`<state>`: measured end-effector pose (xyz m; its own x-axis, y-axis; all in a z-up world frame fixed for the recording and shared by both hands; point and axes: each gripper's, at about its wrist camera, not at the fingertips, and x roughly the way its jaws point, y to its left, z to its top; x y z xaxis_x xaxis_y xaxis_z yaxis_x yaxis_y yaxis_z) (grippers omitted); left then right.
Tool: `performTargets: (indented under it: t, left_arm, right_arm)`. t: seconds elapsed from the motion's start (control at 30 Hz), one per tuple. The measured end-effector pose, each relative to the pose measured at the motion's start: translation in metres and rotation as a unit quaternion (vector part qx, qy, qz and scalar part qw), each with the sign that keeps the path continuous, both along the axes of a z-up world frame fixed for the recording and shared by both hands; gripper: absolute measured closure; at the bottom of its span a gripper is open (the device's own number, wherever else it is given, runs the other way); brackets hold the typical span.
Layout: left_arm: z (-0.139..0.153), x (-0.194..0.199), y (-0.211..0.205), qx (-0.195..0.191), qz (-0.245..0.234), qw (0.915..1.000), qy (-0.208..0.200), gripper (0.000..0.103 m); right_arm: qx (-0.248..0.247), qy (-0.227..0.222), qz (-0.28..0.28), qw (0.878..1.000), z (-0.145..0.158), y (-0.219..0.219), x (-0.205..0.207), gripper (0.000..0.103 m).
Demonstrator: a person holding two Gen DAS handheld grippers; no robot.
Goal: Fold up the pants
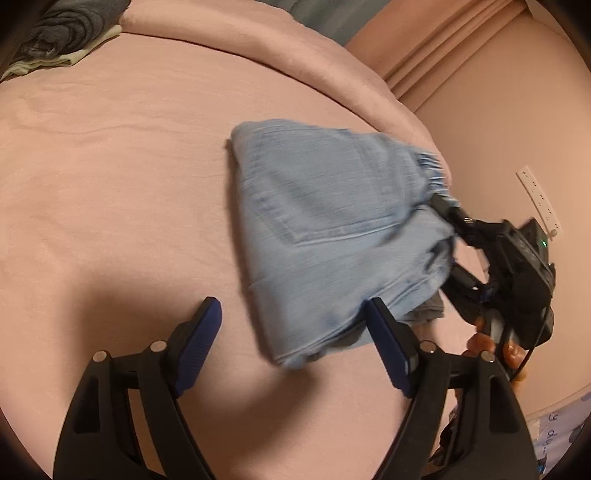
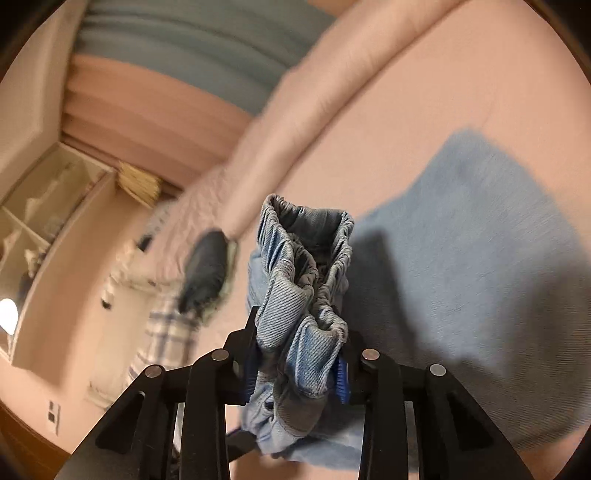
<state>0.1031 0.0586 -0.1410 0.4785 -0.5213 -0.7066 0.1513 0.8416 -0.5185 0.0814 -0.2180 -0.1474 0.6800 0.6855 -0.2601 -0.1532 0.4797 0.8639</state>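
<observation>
Light blue denim pants [image 1: 325,221] lie folded in a bundle on the pink bed, back pocket up. My left gripper [image 1: 291,314] is open and empty, just in front of the bundle's near edge; its right finger [image 1: 388,343] touches or overlaps the denim. My right gripper [image 1: 448,240] comes in from the right and is shut on the bunched elastic waistband. In the right wrist view the waistband [image 2: 303,295] stands gathered between the shut fingers of my right gripper [image 2: 297,365], with the rest of the pants [image 2: 480,277] spread to the right.
The pink bed sheet [image 1: 110,184] stretches left and forward. A dark folded garment pile [image 1: 62,33] sits at the far left corner; it also shows in the right wrist view [image 2: 207,273]. The bed edge and the pink wall with a power strip [image 1: 539,199] are to the right.
</observation>
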Motion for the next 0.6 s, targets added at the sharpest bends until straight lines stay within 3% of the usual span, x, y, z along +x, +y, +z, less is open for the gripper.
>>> performTargets:
  t: [0.1, 0.27, 0.47, 0.6]
  left_arm:
    - [0.004, -0.002, -0.011, 0.010, -0.008, 0.9999, -0.008, 0.019]
    - [0.000, 0.003, -0.025, 0.006, -0.014, 0.9999, 0.002, 0.019]
    - [0.004, 0.004, -0.034, 0.023, -0.025, 0.9994, -0.005, 0.019]
    - [0.005, 0.008, -0.037, 0.037, -0.026, 0.9989, -0.010, 0.019]
  right_arm:
    - [0.003, -0.014, -0.032, 0.999, 0.003, -0.031, -0.015, 0.069]
    - [0.015, 0.020, -0.075, 0.997, -0.015, -0.073, -0.023, 0.069]
    - [0.017, 0.049, -0.088, 0.995, -0.032, -0.072, -0.016, 0.069]
    - [-0.011, 0.052, -0.086, 0.995, -0.034, -0.068, -0.014, 0.069]
